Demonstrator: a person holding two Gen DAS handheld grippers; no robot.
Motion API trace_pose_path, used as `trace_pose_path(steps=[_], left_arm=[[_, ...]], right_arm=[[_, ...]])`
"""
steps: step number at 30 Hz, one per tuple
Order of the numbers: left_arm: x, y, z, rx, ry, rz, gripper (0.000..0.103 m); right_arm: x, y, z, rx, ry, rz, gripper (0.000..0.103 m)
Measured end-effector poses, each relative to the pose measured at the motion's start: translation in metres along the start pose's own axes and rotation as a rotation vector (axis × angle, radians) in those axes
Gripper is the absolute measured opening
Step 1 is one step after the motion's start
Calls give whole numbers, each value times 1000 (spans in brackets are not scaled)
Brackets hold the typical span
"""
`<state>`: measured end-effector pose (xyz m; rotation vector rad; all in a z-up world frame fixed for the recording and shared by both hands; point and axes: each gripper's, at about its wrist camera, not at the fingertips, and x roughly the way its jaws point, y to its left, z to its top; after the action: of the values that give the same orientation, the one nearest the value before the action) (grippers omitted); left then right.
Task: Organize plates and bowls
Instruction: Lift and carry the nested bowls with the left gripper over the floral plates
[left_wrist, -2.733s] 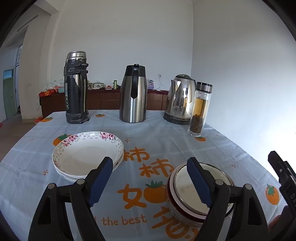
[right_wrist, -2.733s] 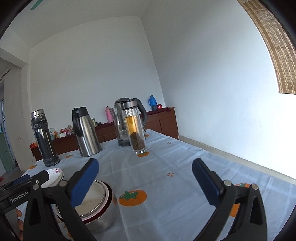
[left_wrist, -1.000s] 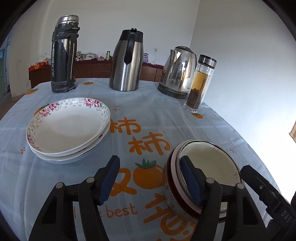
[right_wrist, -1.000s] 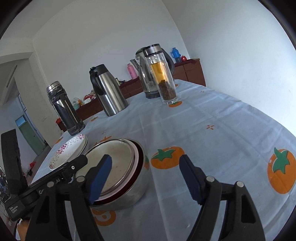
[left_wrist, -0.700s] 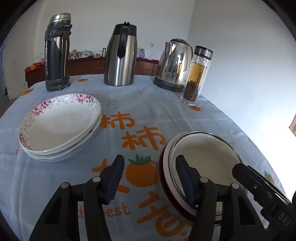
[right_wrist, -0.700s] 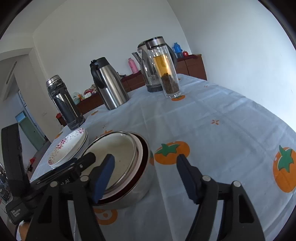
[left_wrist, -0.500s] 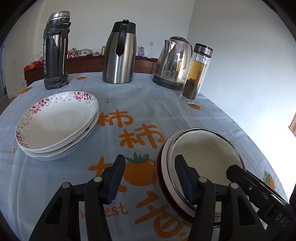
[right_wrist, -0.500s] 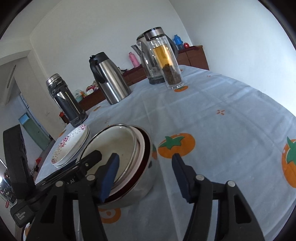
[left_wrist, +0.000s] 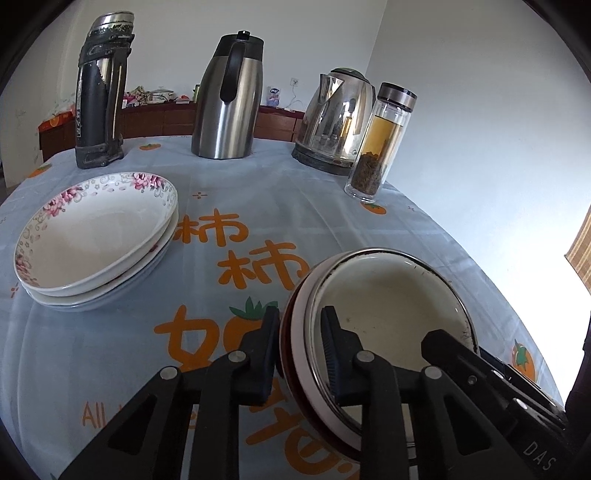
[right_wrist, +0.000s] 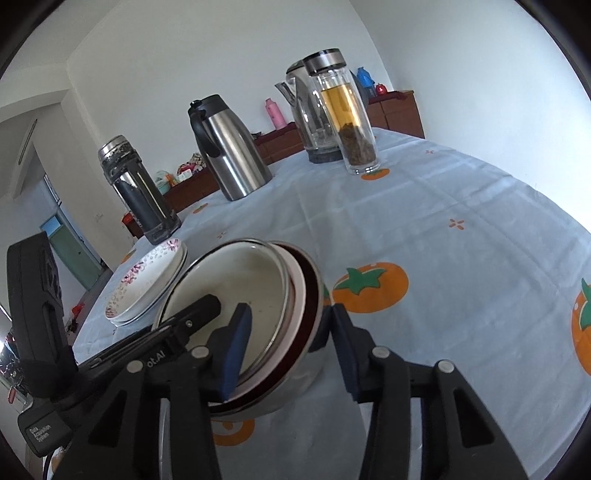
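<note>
From my feed, the left gripper (left_wrist: 299, 332) hides the near rim of the stacked bowls (left_wrist: 391, 295); lower bowls show only edges; pad contact unclear.

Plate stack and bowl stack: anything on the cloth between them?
Nothing. In the left wrist view, only bare printed tablecloth lies between the plate stack and the bowl stack. The kettles and bottles stand further back.
</note>
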<state>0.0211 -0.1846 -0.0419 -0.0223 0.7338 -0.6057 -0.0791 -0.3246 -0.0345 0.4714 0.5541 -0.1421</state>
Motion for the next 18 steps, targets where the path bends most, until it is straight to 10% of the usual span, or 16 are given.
trace_pose_path(steps=[18], left_arm=[[-9,-9,-7,27,-18,26,25]], right_arm=[[-9,1,-3,-11,-27,-32,37]])
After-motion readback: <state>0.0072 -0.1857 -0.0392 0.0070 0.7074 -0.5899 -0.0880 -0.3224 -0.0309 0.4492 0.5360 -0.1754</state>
